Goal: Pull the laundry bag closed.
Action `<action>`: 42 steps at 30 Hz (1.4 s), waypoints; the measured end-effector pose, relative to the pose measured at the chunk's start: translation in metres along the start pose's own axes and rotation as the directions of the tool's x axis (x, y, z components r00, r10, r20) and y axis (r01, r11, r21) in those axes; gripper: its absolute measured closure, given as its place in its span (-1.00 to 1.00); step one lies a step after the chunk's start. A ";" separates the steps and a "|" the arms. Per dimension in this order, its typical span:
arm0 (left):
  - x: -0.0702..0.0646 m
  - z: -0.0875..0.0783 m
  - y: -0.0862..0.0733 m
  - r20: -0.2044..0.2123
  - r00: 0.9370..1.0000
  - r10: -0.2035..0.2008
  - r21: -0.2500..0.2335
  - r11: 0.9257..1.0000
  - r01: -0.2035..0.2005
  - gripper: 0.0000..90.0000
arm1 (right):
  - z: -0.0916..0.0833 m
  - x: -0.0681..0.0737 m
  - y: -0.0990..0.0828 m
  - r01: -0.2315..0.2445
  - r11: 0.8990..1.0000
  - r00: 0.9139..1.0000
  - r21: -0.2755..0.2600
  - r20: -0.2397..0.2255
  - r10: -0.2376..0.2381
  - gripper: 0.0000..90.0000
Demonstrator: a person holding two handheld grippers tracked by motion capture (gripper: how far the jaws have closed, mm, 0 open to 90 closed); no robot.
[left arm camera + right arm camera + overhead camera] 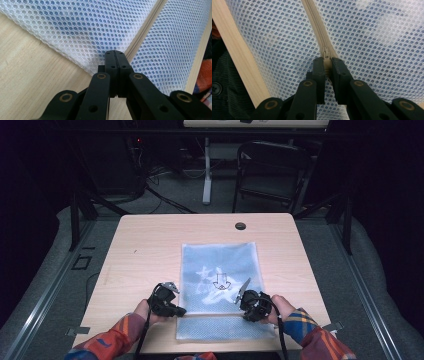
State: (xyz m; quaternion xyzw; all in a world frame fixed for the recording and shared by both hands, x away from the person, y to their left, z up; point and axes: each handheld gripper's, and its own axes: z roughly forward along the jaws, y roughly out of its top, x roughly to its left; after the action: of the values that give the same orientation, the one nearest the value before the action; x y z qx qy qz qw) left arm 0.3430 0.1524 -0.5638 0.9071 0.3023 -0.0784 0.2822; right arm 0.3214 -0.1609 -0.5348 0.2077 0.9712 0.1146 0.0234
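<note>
Lying flat on the wooden table (150, 245), one white mesh laundry bag (220, 265) reached its near edge. Its single zipper (315, 27) ran across the near end. The left gripper (179, 311) was pinched fully closed on the mesh at the bag's left edge, while the right gripper (243, 304) clamped the one zipper pull (326, 61) between its jaws.

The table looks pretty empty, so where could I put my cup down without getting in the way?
Bare wood lies left of the mesh bag, right of it, and behind it around the small dark hole. The near edge is crowded: both grippers, left and right, work at the bag's zipper.
</note>
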 end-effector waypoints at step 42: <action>0.001 0.000 0.000 0.011 1.000 -0.001 -0.001 1.000 0.001 1.00 | -0.008 -0.014 -0.033 -0.060 0.998 0.998 0.014 0.023 0.060 0.84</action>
State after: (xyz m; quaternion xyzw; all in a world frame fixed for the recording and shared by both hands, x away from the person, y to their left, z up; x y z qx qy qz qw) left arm 0.3435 0.1523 -0.5643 0.9063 0.3014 -0.0836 0.2843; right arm 0.3199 -0.1979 -0.5346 0.2382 0.9650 0.1057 0.0292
